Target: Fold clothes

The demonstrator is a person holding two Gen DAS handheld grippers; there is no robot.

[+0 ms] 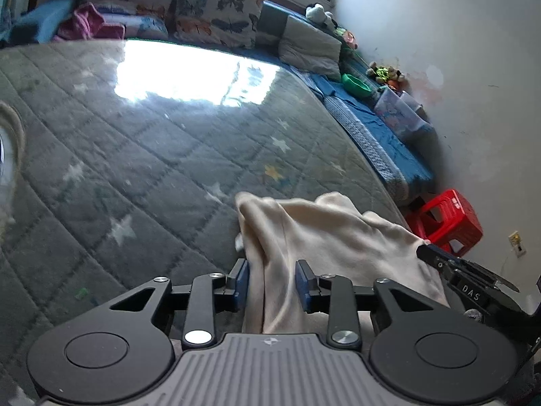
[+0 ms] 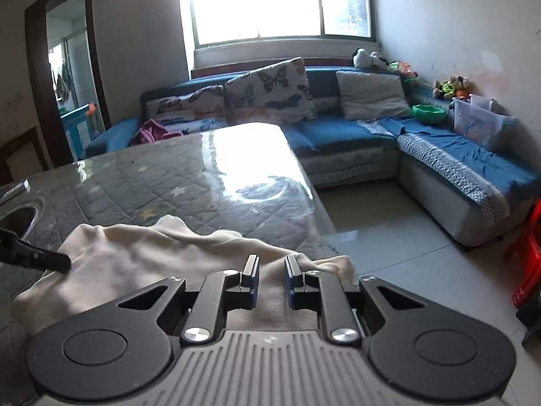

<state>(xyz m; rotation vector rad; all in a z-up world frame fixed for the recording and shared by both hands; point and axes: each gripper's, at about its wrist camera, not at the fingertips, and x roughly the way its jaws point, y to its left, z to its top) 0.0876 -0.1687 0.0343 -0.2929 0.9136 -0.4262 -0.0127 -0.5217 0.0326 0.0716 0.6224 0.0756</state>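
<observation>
A wide table (image 2: 189, 182) fills the middle of the room, covered in a grey quilted, star-printed cloth under a glossy clear sheet that throws back a hard glare from the window (image 2: 280, 3). Behind it runs a blue corner sofa (image 2: 341, 135) with butterfly cushions (image 2: 270, 91), a plain grey cushion (image 2: 372, 94), a green bowl (image 2: 428, 112), soft toys (image 2: 451, 87) and a clear plastic box (image 2: 476, 123). A red plastic stool (image 1: 446, 221) stands on the pale tiled floor by the wall; a doorway (image 2: 67, 67) opens on the far left.

Here at the near corner of the table lies the cream garment (image 1: 321, 237), bunched and rumpled, part of it spilling over the edge. The left gripper (image 1: 272, 286) has its blue-padded fingers (image 1: 240, 284) spread, a thick fold of the cloth running up between them. The right gripper (image 2: 271, 282) sits over the garment's right end, fingers parted with cloth between them, not pinching. A metal basin rim (image 2: 23, 209) shows at the table's left edge.
</observation>
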